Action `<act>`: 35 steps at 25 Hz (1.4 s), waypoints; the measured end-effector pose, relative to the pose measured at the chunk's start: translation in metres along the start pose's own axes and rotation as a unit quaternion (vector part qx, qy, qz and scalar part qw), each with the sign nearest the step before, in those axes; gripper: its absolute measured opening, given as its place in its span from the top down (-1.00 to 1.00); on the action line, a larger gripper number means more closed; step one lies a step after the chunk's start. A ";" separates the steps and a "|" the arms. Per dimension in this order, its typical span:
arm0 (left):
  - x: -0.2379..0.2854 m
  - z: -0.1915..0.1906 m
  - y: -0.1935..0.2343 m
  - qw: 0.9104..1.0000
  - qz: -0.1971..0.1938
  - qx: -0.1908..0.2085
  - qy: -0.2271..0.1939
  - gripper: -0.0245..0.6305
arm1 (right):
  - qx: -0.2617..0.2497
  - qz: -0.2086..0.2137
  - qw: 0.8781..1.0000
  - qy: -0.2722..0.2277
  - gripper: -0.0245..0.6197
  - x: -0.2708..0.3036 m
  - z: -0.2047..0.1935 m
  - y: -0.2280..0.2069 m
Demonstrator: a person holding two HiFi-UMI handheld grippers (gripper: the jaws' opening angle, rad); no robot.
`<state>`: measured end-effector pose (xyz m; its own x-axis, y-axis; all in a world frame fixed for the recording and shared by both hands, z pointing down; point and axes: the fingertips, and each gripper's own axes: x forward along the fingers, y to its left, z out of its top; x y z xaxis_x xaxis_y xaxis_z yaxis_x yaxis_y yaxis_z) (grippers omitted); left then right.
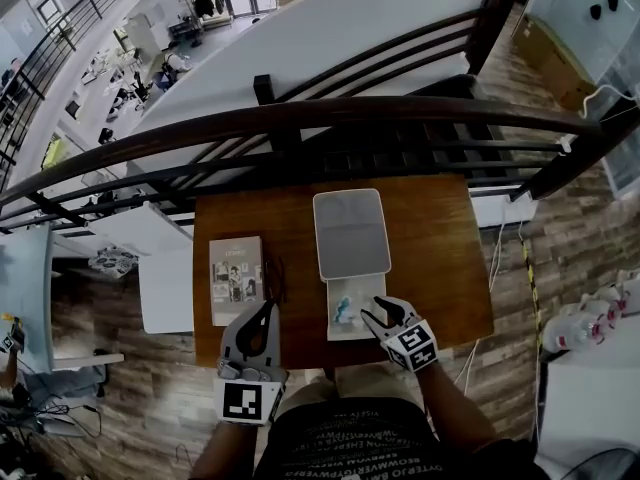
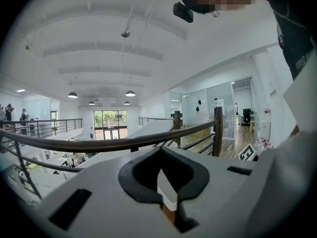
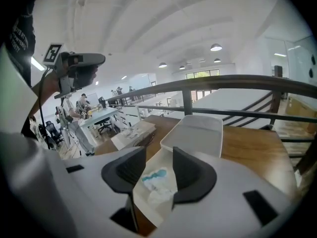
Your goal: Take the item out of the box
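Over the near end of the white box (image 1: 345, 334) the right gripper (image 1: 377, 314) hovers, tilted down, tongs standing wide. In the right gripper view the two dark pads frame the item (image 3: 153, 178), a pale thing with a teal patch. It lies flat in the box's shallow tray (image 1: 337, 290), with clear air between pad and item on both sides, so nothing is gripped! The box lies open on the wooden table (image 1: 440, 258). Its lid (image 1: 351, 233) is folded back flat on the far side of the tray, inside facing up, the two halves meeting end to end. Left of the box, near it but apart, a grey booklet (image 1: 237, 266) lies flat, cover up. Off the box's near left corner, closer to the person than the booklet, the left gripper (image 1: 267, 308) hangs over the table's near edge and points away from the person. Its tongs meet at the tips and hold nothing, and through the loop between its curved fingers only a slice of the white box and a bit of table show. Beyond the box, past the table's far edge, a dark wooden railing (image 1: 300, 118) curves right across.
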<state>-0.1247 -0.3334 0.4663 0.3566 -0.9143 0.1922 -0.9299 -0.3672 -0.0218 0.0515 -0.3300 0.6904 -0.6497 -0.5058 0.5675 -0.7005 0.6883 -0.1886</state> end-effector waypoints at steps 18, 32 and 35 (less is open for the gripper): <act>0.007 -0.014 0.014 0.999 0.029 -0.002 0.031 0.91 | -0.013 0.063 0.993 0.096 0.32 0.071 -0.063 0.001; 0.011 -0.023 0.016 0.998 0.042 -0.006 0.038 0.91 | -0.097 0.084 0.967 0.222 0.18 0.102 -0.100 0.006; 0.009 -0.021 0.018 0.998 0.046 -0.008 0.038 0.91 | -0.137 0.086 0.950 0.266 0.16 0.109 -0.109 0.010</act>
<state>-0.1400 -0.3451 0.4879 0.2620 -0.9281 0.2646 -0.9599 -0.2789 -0.0276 0.0065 -0.3215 0.8377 -0.4561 -0.0888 0.8855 -0.4458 0.8840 -0.1410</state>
